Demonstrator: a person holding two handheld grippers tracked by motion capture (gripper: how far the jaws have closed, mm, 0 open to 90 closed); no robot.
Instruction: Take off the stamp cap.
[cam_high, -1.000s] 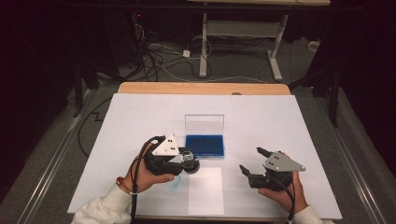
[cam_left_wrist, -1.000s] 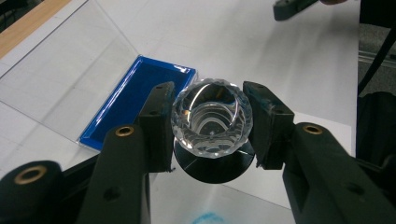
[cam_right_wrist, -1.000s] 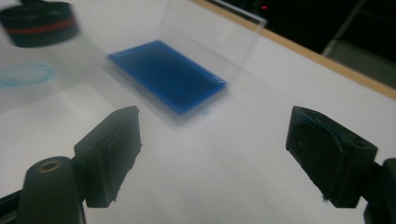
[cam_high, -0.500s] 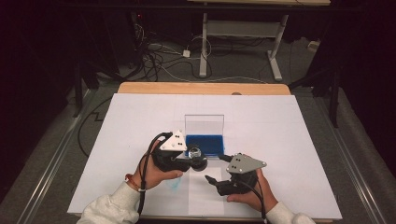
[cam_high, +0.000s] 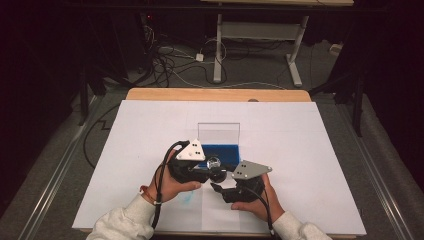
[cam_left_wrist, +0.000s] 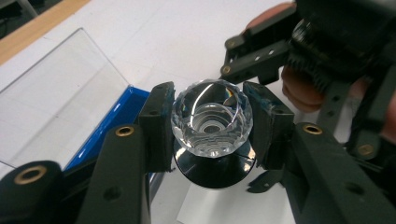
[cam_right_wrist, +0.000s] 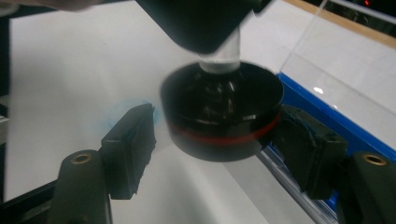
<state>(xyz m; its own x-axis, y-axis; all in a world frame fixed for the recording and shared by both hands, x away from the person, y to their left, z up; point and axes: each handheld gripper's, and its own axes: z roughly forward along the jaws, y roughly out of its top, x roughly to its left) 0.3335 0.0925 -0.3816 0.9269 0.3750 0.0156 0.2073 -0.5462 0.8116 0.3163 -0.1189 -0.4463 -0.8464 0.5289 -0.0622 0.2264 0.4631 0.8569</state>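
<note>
The left gripper (cam_left_wrist: 212, 123) pinches a faceted crystal knob (cam_left_wrist: 212, 122) by its clear head, above the white table (cam_high: 310, 145) beside the blue tray (cam_high: 222, 150). The right gripper (cam_right_wrist: 219, 142) has just been closing its jaws, which flank the knob's black base (cam_right_wrist: 222, 116) without yet touching it.
</note>
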